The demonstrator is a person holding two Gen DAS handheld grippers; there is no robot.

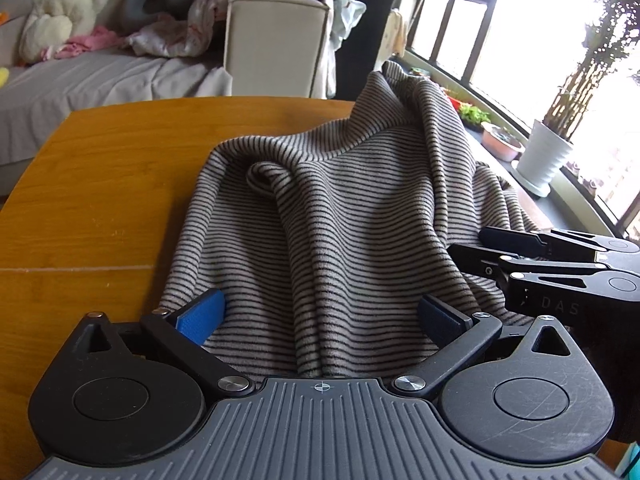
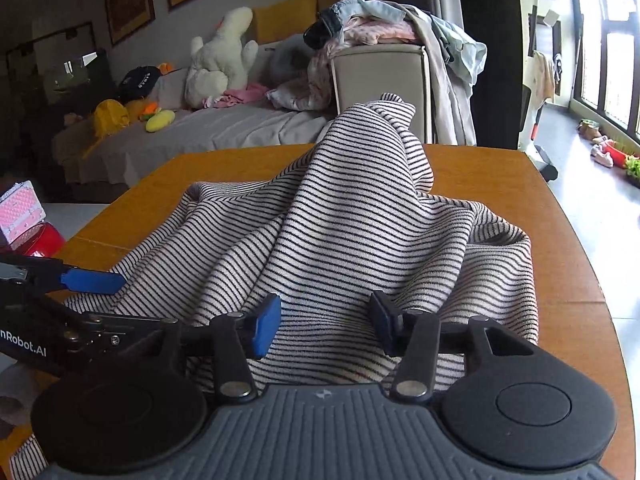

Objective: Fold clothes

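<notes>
Lay between the spread jaws of the left gripper point(image 1: 320, 316): a striped knit garment point(image 1: 340, 216), soft, matt, faintly fuzzy cloth in grey with thin dark lines, creased into loose folds. Looked paler, almost cream, between the jaws of the right gripper point(image 2: 324, 326). Showed beyond and to the left of the cloth: a wooden table point(image 1: 92, 184), smooth, amber, with a low sheen and one fine seam. Carried blue pads point(image 1: 204, 314) of dull rubbery texture on black matt plastic fingers, with small bright metal rivets. Behind the jaws sat a ribbed grey plastic body, lightly scratched discs at each side.
</notes>
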